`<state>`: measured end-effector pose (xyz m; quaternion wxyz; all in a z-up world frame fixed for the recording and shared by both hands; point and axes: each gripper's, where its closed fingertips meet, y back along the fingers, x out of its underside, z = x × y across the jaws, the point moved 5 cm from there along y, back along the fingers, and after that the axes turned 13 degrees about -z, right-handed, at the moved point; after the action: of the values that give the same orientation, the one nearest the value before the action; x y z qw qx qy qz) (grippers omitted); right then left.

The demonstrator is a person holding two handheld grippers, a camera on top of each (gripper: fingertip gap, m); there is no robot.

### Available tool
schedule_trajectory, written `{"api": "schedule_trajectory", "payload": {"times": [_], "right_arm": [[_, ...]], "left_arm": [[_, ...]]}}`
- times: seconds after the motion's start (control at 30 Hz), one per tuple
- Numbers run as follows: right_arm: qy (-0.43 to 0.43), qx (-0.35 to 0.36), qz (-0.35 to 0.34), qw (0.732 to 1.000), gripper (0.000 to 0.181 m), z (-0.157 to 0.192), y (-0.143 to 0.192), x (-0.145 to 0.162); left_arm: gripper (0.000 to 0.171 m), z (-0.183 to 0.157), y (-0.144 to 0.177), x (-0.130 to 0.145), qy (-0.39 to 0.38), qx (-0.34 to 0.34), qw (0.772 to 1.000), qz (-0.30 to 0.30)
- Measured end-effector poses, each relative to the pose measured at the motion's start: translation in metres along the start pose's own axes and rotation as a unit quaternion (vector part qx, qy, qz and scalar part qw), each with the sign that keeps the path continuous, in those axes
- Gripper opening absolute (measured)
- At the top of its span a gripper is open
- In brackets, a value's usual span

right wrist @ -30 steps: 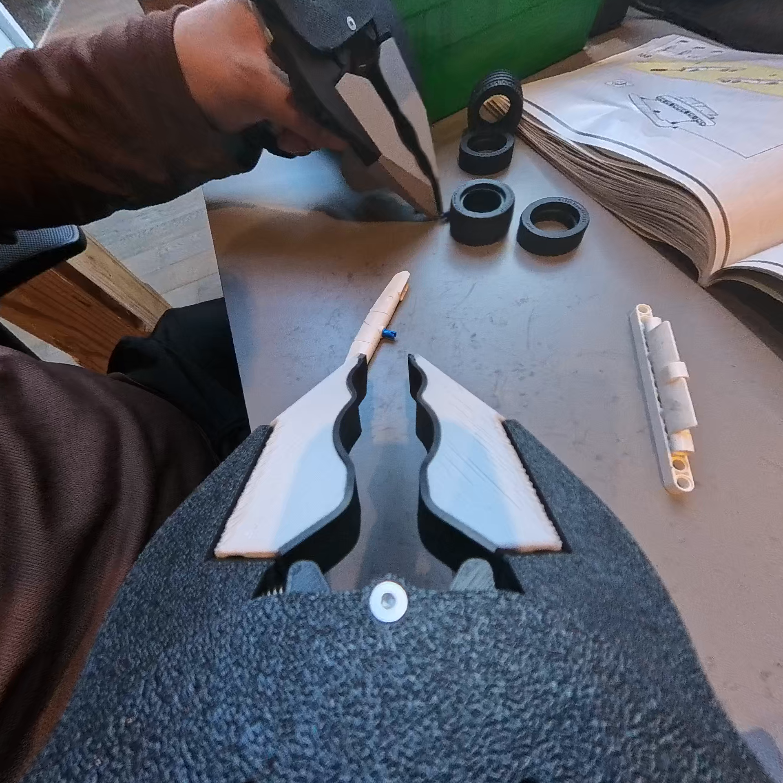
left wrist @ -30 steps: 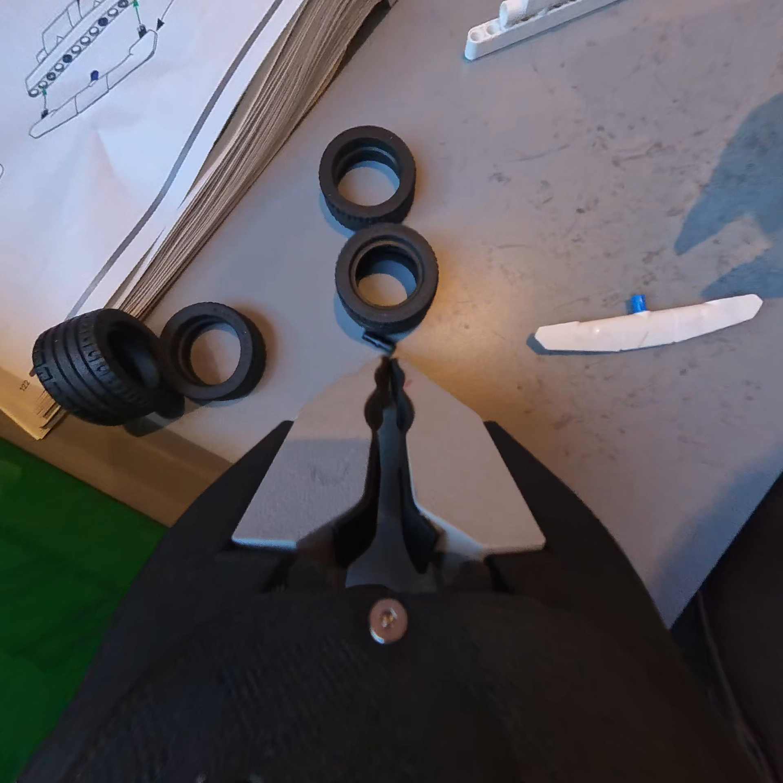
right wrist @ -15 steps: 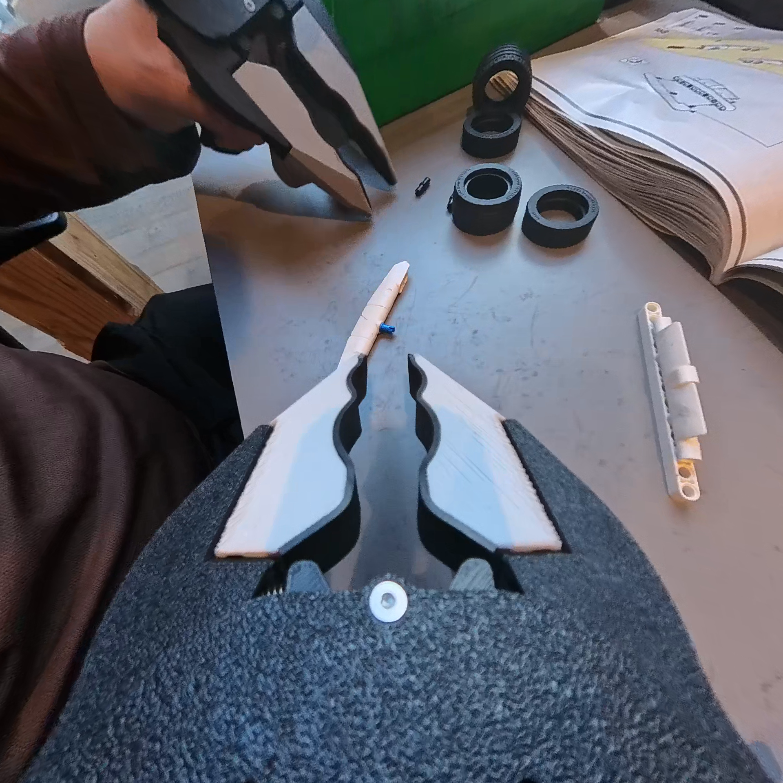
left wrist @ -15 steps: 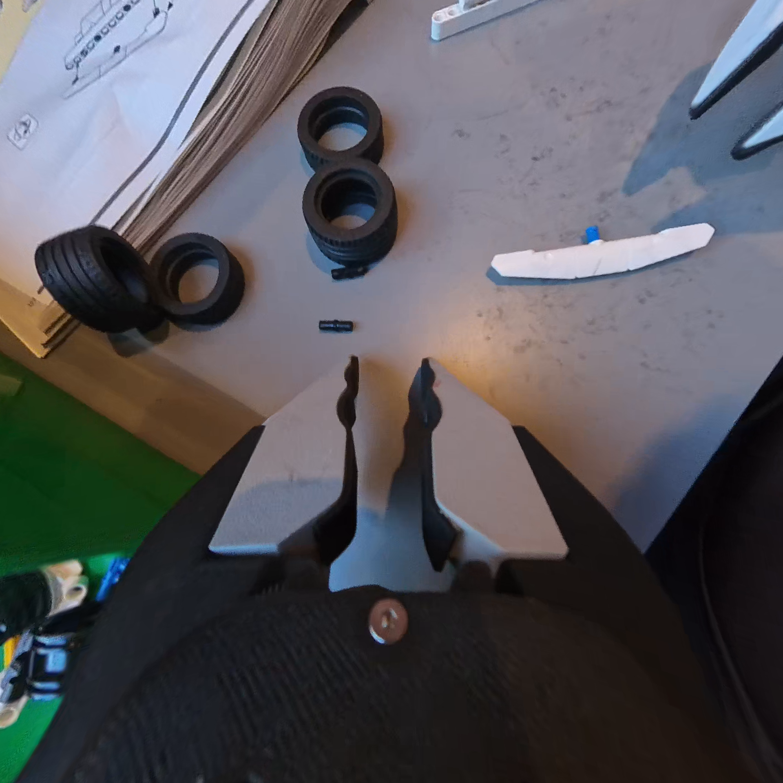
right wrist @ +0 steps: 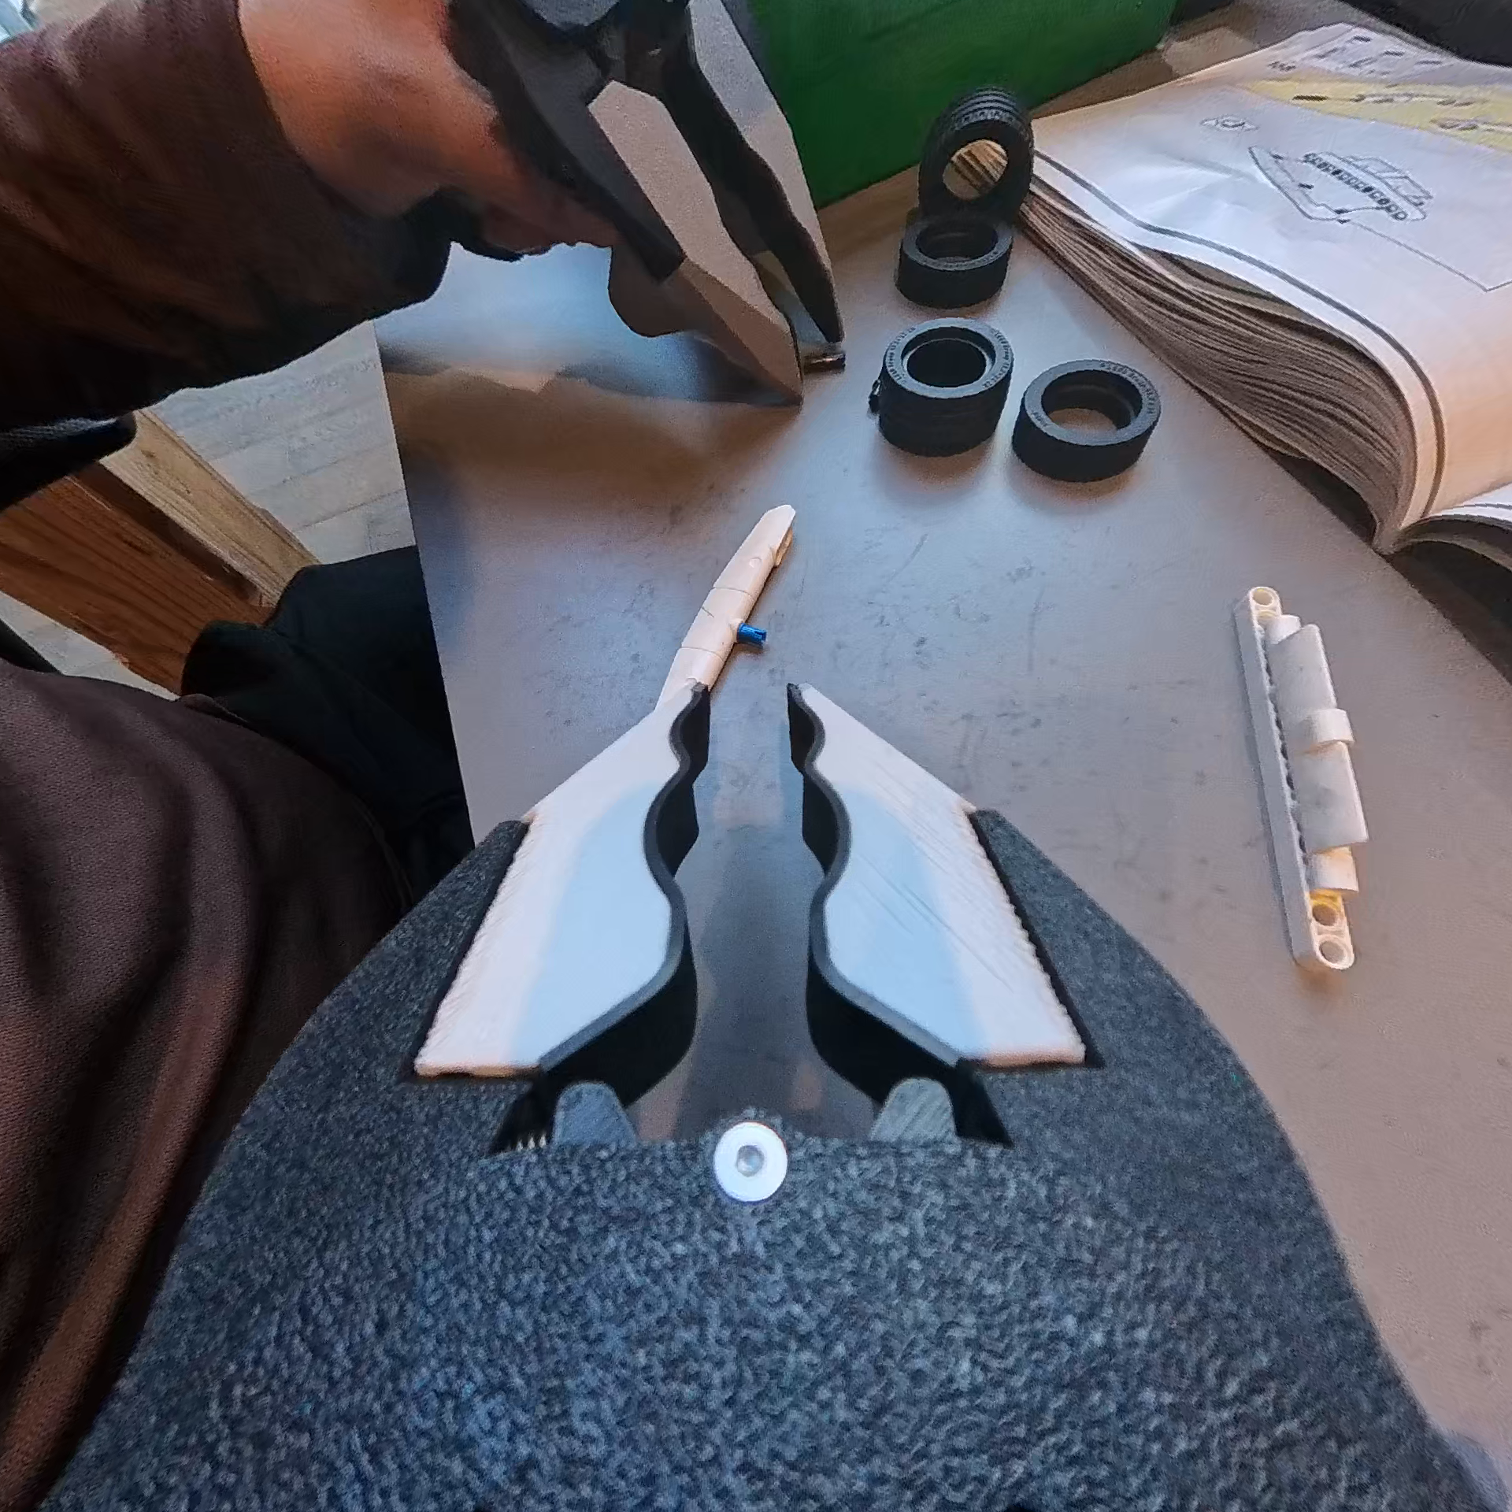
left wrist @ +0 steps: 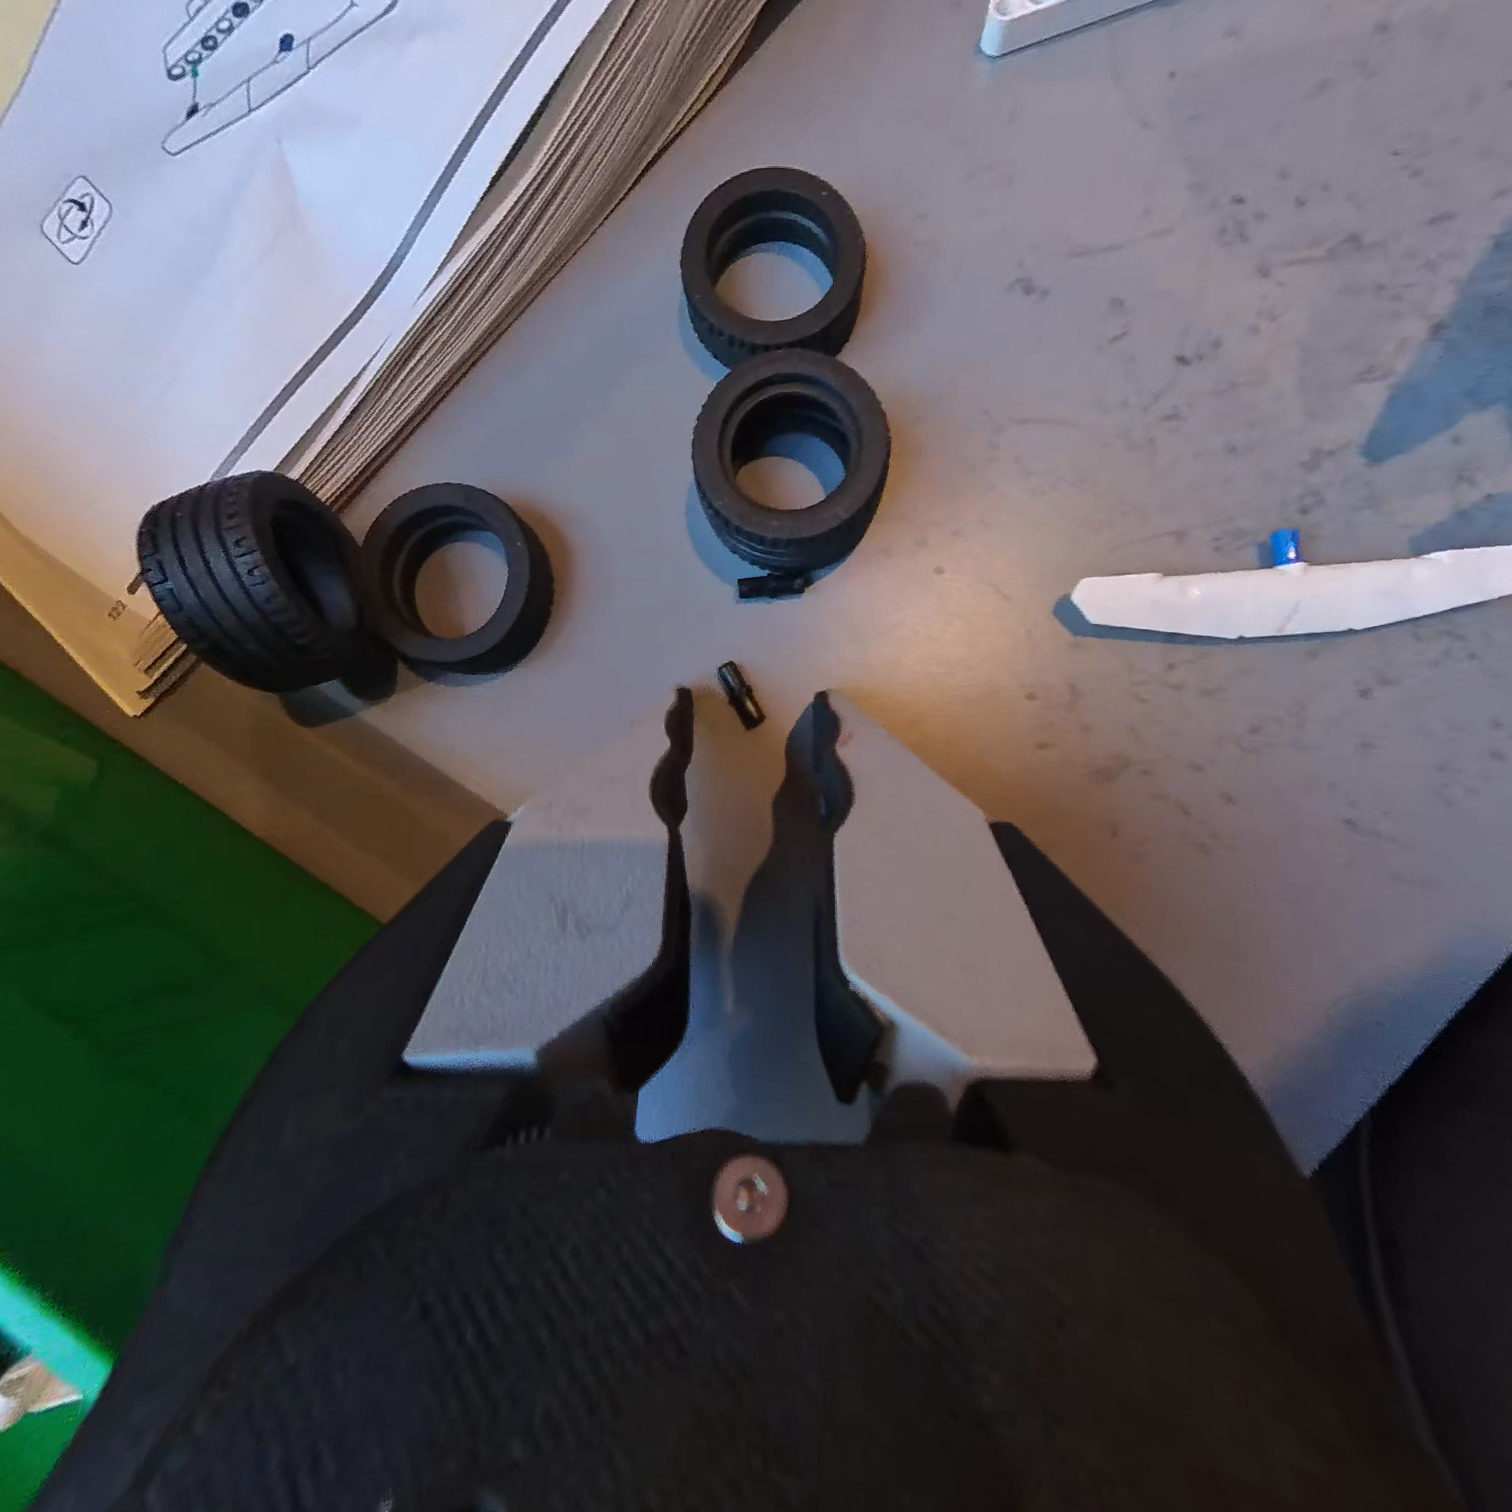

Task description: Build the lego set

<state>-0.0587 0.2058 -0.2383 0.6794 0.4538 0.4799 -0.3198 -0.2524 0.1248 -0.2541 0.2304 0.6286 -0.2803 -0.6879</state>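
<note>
My left gripper (left wrist: 749,699) is open, its tips on either side of a small black pin (left wrist: 740,694) that lies on the grey table. A second black pin (left wrist: 771,582) lies against the near tyre (left wrist: 789,468). Several black tyres lie nearby; one (left wrist: 245,573) stands on edge against the open instruction booklet (left wrist: 204,204). A white curved piece with a blue pin (left wrist: 1293,597) lies to the right. My right gripper (right wrist: 746,702) is open and empty above the table, near that white piece (right wrist: 740,589). The left gripper (right wrist: 806,352) also shows in the right wrist view.
A white beam assembly (right wrist: 1301,777) lies at the right in the right wrist view, its end also in the left wrist view (left wrist: 1055,24). A green bin (left wrist: 123,941) stands past the table's left edge. A person's hand (right wrist: 368,123) and brown sleeve hold the left gripper. The left gripper's tips are roughly 15 cm from the right gripper's.
My left gripper opened, let go of a black pin and pulled back. It has now come down again with its open tips on either side of that pin. The right gripper stayed still.
</note>
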Motion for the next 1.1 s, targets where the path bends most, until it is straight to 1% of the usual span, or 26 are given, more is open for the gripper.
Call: {"api": "schedule_trajectory", "payload": {"times": [0.03,0.1,0.3,0.5,0.57,0.6,0.7,0.8,0.87,1.0,1.07,1.1], "right_arm": [[-0.001,-0.001,-0.002,1.0,0.019,0.0,0.0,0.0],[-0.004,-0.003,-0.005,1.0,0.019,0.0,0.001,-0.001],[-0.01,-0.009,-0.008,1.0,0.019,0.0,0.002,-0.001],[-0.019,-0.001,-0.012,1.0,0.019,-0.003,0.002,-0.002],[-0.021,0.001,-0.004,1.0,0.019,-0.004,0.002,0.0],[-0.02,0.0,0.003,1.0,0.019,-0.004,0.001,0.001],[-0.006,-0.004,0.036,0.999,0.019,0.0,-0.006,0.007],[-0.017,-0.026,0.078,0.996,0.019,0.007,-0.018,0.013],[-0.021,-0.047,0.091,0.994,0.019,0.014,-0.028,0.014],[-0.015,-0.087,0.087,0.992,0.019,0.03,-0.042,0.008],[-0.014,-0.1,0.066,0.993,0.019,0.034,-0.043,0.002],[-0.012,-0.098,0.047,0.994,0.019,0.032,-0.041,-0.002]], "left_arm": [[0.023,0.001,0.0,0.0,-0.003,-0.002,1.0,0.0],[0.002,0.0,0.0,0.001,-0.004,0.001,1.0,0.001],[0.001,-0.001,0.0,0.003,0.003,-0.012,1.0,-0.022],[0.001,-0.016,0.005,0.01,0.022,-0.006,0.997,-0.073],[0.001,-0.021,0.007,0.013,0.025,-0.009,0.995,-0.097],[0.001,-0.024,0.008,0.014,0.019,-0.007,0.995,-0.1],[0.001,-0.027,0.01,0.013,-0.025,-0.035,0.993,-0.109],[0.001,-0.032,0.007,0.01,-0.084,-0.066,0.988,-0.111],[0.001,-0.035,0.006,0.004,-0.121,-0.08,0.981,-0.128],[0.001,-0.043,0.006,-0.014,-0.173,-0.059,0.963,-0.197],[0.001,-0.052,0.004,-0.022,-0.186,-0.017,0.956,-0.225],[0.001,-0.055,0.005,-0.027,-0.191,-0.007,0.951,-0.244]]}}
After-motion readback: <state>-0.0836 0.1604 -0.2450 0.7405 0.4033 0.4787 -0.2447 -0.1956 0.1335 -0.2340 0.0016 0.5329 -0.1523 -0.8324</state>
